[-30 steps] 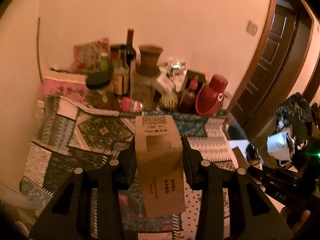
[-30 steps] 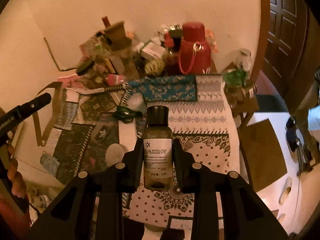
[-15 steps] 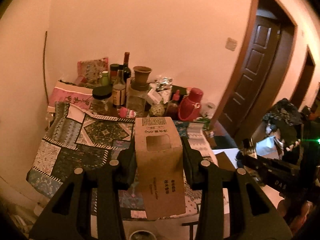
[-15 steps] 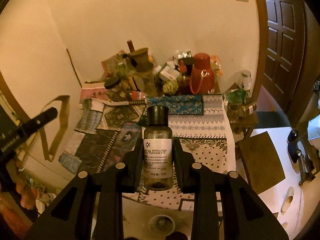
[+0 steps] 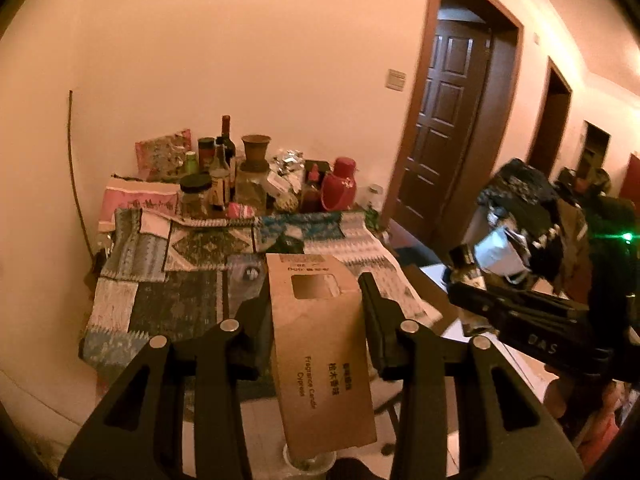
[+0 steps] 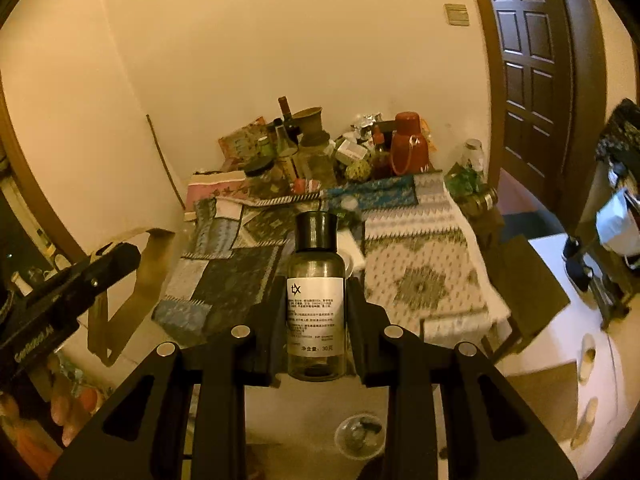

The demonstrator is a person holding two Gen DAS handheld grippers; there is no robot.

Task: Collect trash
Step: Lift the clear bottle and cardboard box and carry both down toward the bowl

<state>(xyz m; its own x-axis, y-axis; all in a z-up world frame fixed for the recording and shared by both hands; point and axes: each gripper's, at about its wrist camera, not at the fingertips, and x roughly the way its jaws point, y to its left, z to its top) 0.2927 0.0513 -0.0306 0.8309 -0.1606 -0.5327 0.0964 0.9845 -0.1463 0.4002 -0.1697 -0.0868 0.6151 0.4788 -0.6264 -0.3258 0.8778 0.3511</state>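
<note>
My left gripper (image 5: 316,300) is shut on a flat brown cardboard candle box (image 5: 320,344) with a cut-out window, held upright in the air in front of the table. In the right wrist view, my right gripper (image 6: 316,300) is shut on a small smoky bottle (image 6: 316,300) with a dark cap and a white label. The right gripper with its bottle (image 5: 466,266) also shows at the right of the left wrist view. The left gripper (image 6: 116,256) and its box (image 6: 156,256) show at the left edge of the right wrist view.
A table under a patchwork cloth (image 5: 192,276) stands against the wall, its back crowded with bottles, jars and a red thermos (image 5: 340,188). A small clear cup (image 6: 360,434) lies on the floor below. A brown door (image 5: 444,128) is at right, with clutter (image 5: 532,216) beside it.
Both grippers have drawn back from the table and risen, each keeping its hold. The table looks smaller and farther, and the floor below its front edge has come into view.
</note>
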